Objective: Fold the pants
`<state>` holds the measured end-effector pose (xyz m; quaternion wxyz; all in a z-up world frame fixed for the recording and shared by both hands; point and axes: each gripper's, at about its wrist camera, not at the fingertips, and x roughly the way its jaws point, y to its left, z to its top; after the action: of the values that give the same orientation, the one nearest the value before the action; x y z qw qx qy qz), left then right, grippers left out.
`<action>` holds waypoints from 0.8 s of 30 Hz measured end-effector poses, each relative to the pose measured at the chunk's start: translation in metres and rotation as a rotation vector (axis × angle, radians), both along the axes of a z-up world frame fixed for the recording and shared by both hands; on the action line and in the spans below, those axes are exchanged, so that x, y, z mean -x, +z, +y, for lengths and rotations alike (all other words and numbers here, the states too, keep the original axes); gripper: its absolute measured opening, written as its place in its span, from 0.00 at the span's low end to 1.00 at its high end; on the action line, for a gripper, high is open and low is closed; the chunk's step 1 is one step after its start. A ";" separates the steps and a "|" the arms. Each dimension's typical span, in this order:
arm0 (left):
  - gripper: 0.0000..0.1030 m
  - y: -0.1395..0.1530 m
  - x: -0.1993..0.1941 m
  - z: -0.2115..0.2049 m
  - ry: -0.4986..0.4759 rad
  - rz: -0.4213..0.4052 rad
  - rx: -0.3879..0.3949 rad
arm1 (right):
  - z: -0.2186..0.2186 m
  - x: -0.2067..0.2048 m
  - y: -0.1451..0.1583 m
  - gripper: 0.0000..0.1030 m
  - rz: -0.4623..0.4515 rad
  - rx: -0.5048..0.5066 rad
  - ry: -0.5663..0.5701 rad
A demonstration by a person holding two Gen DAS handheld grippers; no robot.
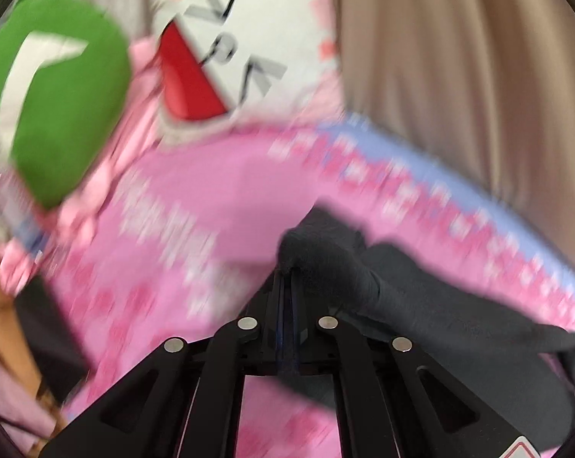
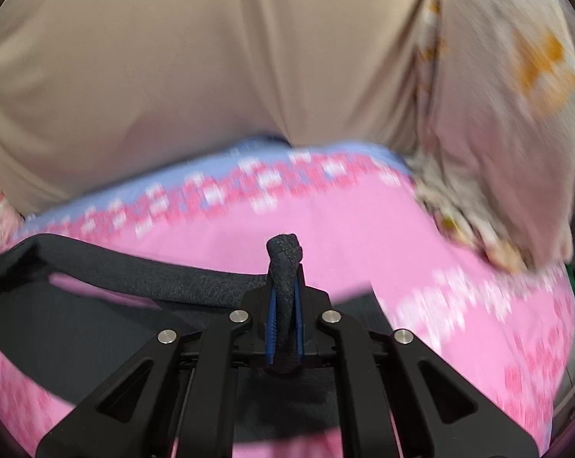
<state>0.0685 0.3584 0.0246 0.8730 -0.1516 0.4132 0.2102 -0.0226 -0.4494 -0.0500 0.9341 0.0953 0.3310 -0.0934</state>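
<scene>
At the far left a green cushion [image 1: 58, 95] lies on the bed, and beside it a white pillow [image 1: 241, 45] with a red shape. The left claw [image 1: 287, 278] is clenched on an edge of the dark grey pants [image 1: 421, 297], which spread over the pink bedcover [image 1: 218, 191]. The right claw [image 2: 285, 290] grips a fold of the pants [image 2: 134, 271]. Beige curtain [image 2: 211, 57] hangs behind.

Dark grey pants [image 2: 142, 278], pink patterned bedspread [image 2: 364, 229]
</scene>
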 end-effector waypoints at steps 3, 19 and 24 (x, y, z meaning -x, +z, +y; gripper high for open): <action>0.24 -0.022 0.023 -0.007 0.012 0.033 0.061 | -0.005 0.017 -0.011 0.19 0.019 0.020 -0.065; 0.30 -0.064 -0.013 -0.029 0.010 0.006 0.439 | 0.070 0.104 0.025 0.51 -0.171 -0.100 -0.009; 0.01 -0.039 0.010 -0.018 0.010 -0.046 0.404 | 0.070 0.107 0.020 0.51 -0.168 -0.182 -0.001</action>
<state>0.0583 0.3408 -0.0145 0.8330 -0.3304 0.4261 0.1237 -0.1300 -0.3795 -0.0301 0.9460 0.1873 0.2587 -0.0552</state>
